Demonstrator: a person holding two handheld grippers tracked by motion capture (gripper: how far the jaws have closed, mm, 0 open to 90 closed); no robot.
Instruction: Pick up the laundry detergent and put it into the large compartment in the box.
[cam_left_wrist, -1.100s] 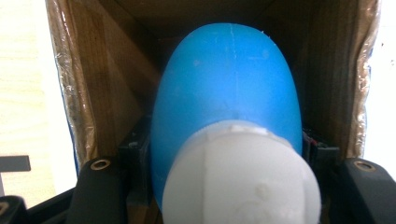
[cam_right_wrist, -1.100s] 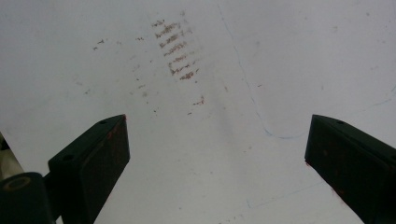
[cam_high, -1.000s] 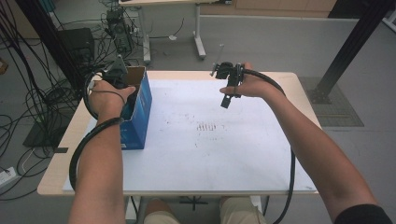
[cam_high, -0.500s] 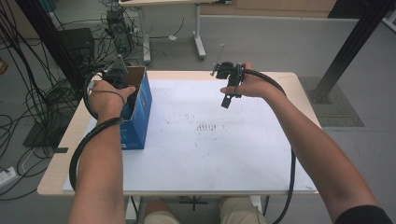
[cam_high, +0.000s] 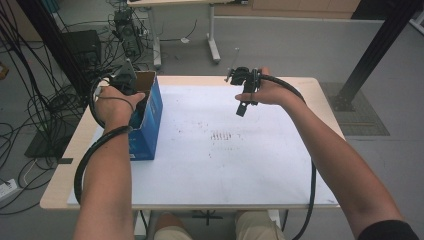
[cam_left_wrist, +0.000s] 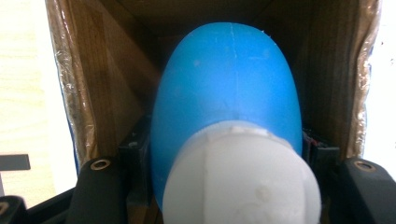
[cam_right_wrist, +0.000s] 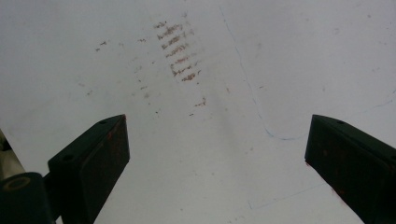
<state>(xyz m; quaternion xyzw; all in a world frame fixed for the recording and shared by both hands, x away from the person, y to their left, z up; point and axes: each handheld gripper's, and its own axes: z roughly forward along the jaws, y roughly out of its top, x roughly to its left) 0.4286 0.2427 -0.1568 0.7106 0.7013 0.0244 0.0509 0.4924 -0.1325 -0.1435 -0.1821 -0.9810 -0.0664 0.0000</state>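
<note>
A blue bottle (cam_left_wrist: 229, 79) with a white cap (cam_left_wrist: 243, 182) sits between the jaws of my left gripper (cam_left_wrist: 229, 154), which is shut on its sides. Bottle and jaws reach down into an open cardboard box (cam_left_wrist: 93, 84). In the high view the left gripper (cam_high: 131, 87) is at the top opening of that blue-sided box (cam_high: 150, 120), at the table's left. My right gripper (cam_high: 243, 102) hovers above the white sheet (cam_high: 225, 160) at the far middle, jaws pointing down. In its own view the right gripper (cam_right_wrist: 217, 154) stands open with nothing between its jaws.
Brownish smudge marks (cam_high: 222, 135) lie on the sheet's middle, and show as smudge marks (cam_right_wrist: 177, 51) below the right gripper. The wooden table edge (cam_high: 60, 195) runs around the sheet. Cables and equipment (cam_high: 60, 75) crowd the floor to the left.
</note>
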